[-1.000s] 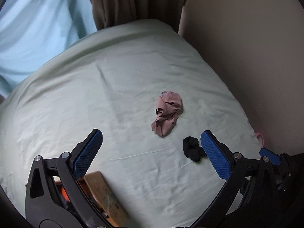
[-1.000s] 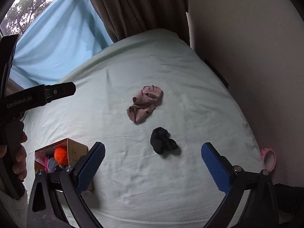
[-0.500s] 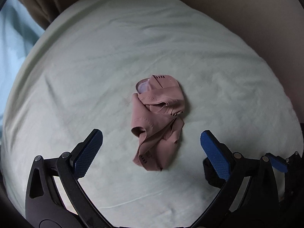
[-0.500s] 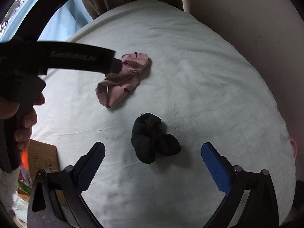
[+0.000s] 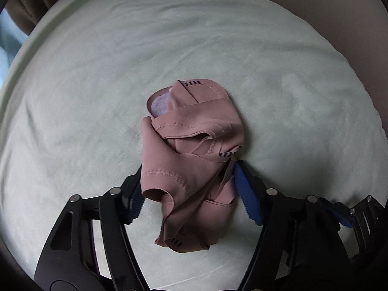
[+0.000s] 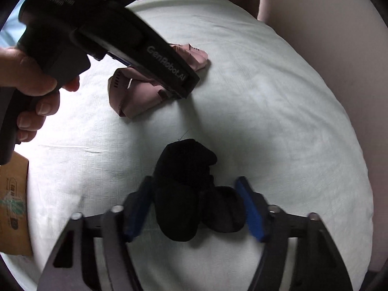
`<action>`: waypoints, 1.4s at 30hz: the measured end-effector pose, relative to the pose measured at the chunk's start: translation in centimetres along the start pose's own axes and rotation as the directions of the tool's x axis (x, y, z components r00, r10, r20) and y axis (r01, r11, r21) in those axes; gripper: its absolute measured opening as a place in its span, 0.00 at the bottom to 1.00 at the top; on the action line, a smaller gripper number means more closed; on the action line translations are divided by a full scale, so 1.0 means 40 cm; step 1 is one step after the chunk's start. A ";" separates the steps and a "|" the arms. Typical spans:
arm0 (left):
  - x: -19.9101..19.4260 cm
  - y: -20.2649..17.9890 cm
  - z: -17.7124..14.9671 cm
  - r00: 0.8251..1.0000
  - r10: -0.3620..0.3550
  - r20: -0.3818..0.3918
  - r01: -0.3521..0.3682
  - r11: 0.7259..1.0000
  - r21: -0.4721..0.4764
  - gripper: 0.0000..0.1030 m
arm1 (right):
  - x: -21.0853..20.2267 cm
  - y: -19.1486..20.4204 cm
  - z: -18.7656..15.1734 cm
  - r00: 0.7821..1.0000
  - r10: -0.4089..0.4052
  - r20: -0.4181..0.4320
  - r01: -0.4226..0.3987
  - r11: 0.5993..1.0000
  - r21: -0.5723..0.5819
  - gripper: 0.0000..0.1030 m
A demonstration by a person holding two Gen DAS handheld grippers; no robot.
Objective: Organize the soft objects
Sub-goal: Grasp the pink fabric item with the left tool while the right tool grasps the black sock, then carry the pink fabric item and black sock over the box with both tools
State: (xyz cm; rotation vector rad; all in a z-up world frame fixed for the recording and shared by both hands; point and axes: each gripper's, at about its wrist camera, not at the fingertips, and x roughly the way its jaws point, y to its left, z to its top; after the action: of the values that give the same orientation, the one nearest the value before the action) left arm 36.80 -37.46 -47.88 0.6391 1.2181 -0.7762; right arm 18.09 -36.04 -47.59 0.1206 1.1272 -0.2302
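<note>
Sorting has only just begun. Both soft things lie on the bed, near its middle, and neither one is off the sheet yet. You have the grabbing step going now. What is left, I think, is to lift both and put them away, maybe in the box at the left edge of the bed. I cannot see inside it from here.

Your left gripper points steeply down at the pink cloth. Its jaws are closing, and the near end of the cloth sits bunched between them. Both blue pads look like they touch the cloth, but it does not look squeezed tight yet. The far end of the cloth lies loose on the sheet.

Your right gripper also points steeply down. It is over the black sock, a bit nearer to you than the pink cloth. Its jaws are closing too, with the sock ball between them. The left pad touches the sock and the right pad is just beside it.

Your left hand wraps the gripper handle, low over the bed. The two grippers are side by side, near each other but not touching.
</note>
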 end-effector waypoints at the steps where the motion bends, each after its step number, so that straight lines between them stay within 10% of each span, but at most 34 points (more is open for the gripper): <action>1: -0.005 -0.006 -0.001 1.000 0.004 0.002 -0.004 1.000 0.010 0.47 | -0.003 0.000 0.000 1.000 -0.006 0.002 0.006 1.000 -0.010 0.45; 6: -0.023 -0.019 -0.006 0.999 0.048 0.007 -0.049 0.998 0.035 0.39 | -0.017 -0.014 -0.001 1.000 -0.003 0.003 0.003 1.000 -0.021 0.24; 21: -0.189 -0.012 -0.043 0.993 0.069 0.094 -0.065 0.997 -0.038 0.28 | -0.130 -0.046 0.020 0.999 -0.019 0.051 0.017 0.999 0.030 0.23; 42: -0.775 -0.001 -0.304 0.944 0.117 0.309 -0.035 0.965 -0.260 0.28 | -0.619 -0.017 0.070 0.970 -0.056 0.235 0.048 0.998 0.039 0.23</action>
State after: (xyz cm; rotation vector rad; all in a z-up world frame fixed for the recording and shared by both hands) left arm 24.99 -22.42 -20.63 0.3317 0.9631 -0.6189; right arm 10.25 -34.29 -24.00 0.0905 0.8904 -0.3022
